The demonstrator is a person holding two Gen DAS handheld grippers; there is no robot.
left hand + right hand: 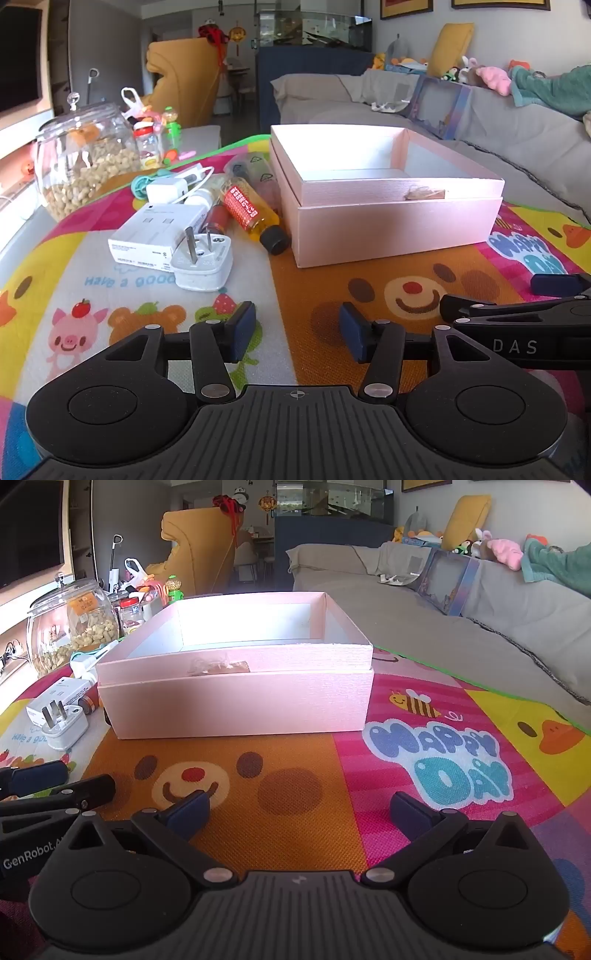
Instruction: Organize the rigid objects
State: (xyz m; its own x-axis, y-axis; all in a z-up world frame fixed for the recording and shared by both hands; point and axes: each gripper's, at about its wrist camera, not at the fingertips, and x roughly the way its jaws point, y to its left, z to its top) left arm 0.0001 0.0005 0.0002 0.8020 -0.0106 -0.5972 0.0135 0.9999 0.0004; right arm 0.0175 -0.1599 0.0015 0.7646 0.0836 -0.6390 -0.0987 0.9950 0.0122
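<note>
Pink box (388,218): open, on play mat (314,280). Left of it: white plug (203,264), white carton (155,236), orange bottle (251,214). Left gripper (297,332), right gripper (301,812): both spread, holding nothing, low over mat.

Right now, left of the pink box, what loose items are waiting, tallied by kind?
White plug adapter: 1
White carton: 1
White charger with cable: 1
Bottles, orange-liquid and dark red: 2
Teal round item: 1
Clear packet: 1
Total: 7
</note>
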